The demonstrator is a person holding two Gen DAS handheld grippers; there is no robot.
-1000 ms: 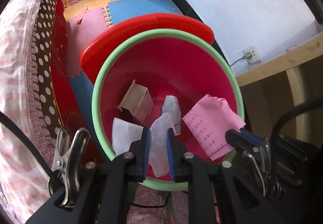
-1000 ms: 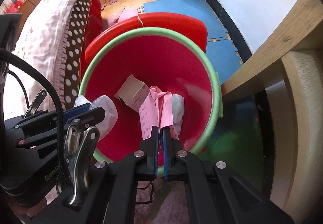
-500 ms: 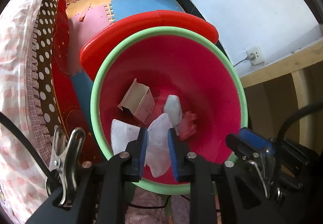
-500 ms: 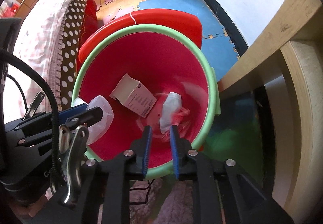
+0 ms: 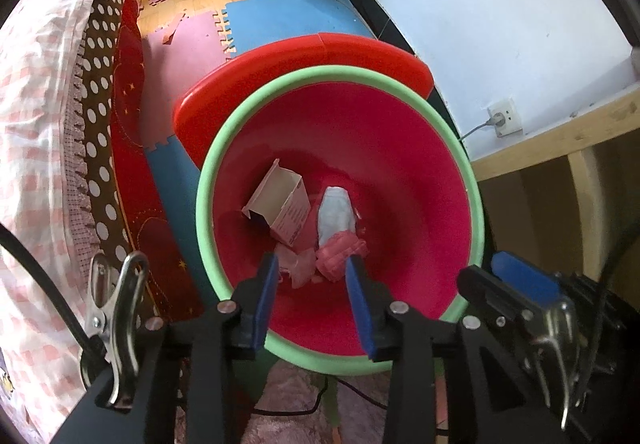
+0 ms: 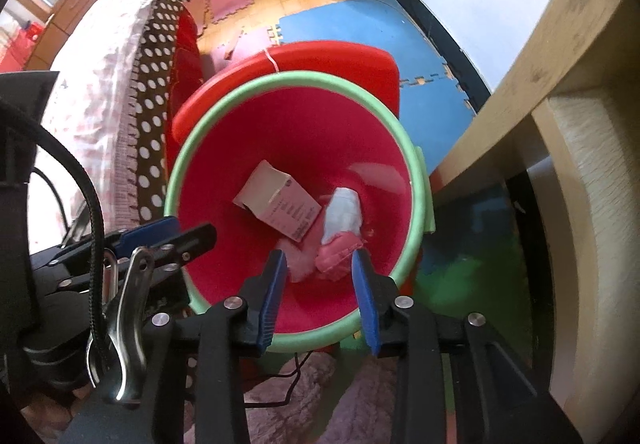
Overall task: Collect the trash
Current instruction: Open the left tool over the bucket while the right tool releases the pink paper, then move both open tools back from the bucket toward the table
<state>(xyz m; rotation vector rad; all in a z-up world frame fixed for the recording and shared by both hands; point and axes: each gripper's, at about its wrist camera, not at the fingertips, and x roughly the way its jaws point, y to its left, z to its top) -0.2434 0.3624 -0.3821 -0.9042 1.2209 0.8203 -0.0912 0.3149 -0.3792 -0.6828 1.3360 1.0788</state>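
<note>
Left gripper [image 5: 312, 280]: jaws just parted, empty.
Right gripper [image 6: 320, 276]: likewise.
Crumpled pink paper [image 5: 340, 254], far in red green-rimmed bucket [image 5: 340, 74]: light, soft; pinch any fold.

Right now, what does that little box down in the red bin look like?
The little box is pale cardboard, pinkish white with small print on one side. One end is open, showing a dark inside. It lies tilted on its side at the bottom of the red bin, its printed end beside a white wrapper and above crumpled pink paper.
</note>
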